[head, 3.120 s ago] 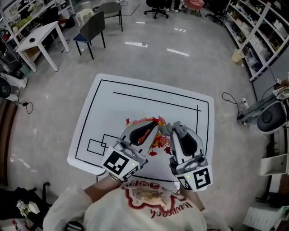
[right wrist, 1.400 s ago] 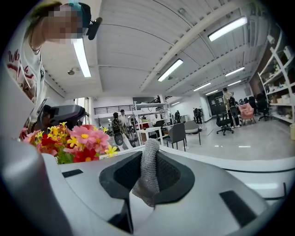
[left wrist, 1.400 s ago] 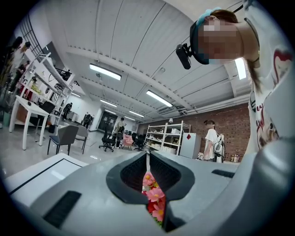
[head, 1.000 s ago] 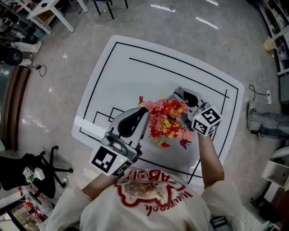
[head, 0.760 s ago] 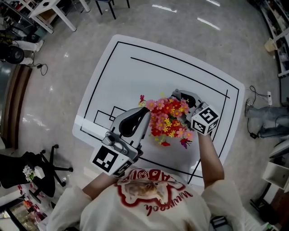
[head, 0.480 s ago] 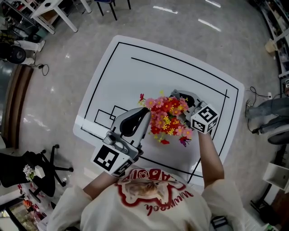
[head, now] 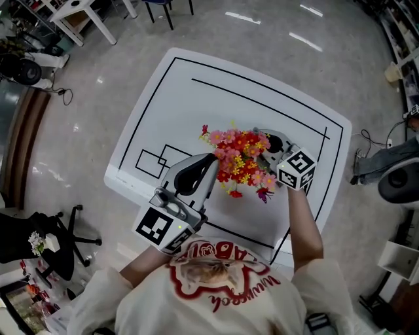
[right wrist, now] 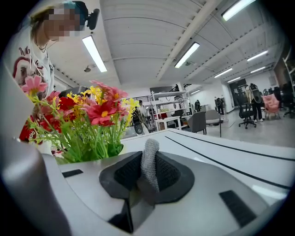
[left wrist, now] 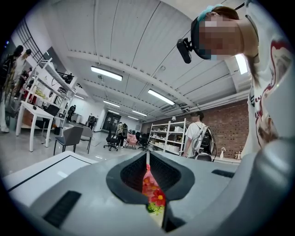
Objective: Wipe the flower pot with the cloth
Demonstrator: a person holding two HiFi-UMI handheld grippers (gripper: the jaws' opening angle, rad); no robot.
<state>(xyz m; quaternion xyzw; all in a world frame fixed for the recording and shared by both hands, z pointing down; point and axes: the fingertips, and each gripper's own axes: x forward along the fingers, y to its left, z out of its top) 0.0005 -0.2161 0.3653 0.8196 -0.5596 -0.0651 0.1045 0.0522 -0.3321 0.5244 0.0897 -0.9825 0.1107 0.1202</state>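
Note:
A bunch of red, pink and yellow flowers (head: 237,157) stands mid-table and hides the pot below it from the head view. My left gripper (head: 211,160) reaches the bunch from the left, pointing level. Its jaws are shut, and in the left gripper view (left wrist: 148,161) only flowers (left wrist: 152,191) show through the slit. My right gripper (head: 262,141) sits at the bunch's right side. In the right gripper view it (right wrist: 148,171) is shut on a grey knitted cloth (right wrist: 150,156), with the flowers (right wrist: 87,120) close on its left.
The white table (head: 196,105) carries black lines and a small drawn rectangle (head: 152,162). Round it on the floor stand a white desk (head: 85,13), a black office chair (head: 46,242) and equipment (head: 399,176). Shelves and people (left wrist: 199,138) stand far off.
Since three seconds ago the right gripper has carried the cloth round to the flowers' right side. Over the last second the left gripper slid slightly and the right one rolled a little.

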